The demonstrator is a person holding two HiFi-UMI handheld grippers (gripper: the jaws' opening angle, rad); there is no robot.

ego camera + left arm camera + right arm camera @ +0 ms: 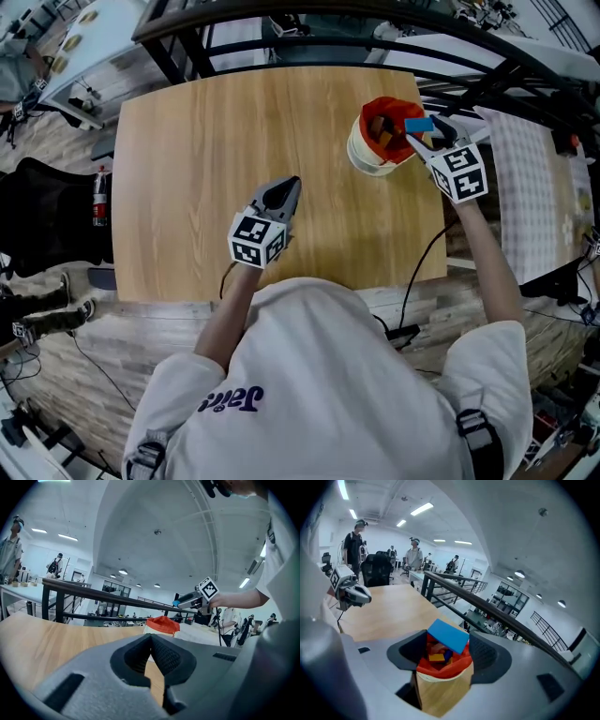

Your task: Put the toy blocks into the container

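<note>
**A bright hall around a wooden table**

We see a pale wooden table (206, 141) standing on a plank floor (66, 370). A black railing (93, 595) runs behind it. Overhead, a white ceiling (154, 508) carries strip lights (422, 509), and people (414, 555) stand among distant desks.

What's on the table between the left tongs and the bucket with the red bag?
Nothing. In the head view, only bare wooden table lies between the left tongs and the bucket.
</note>
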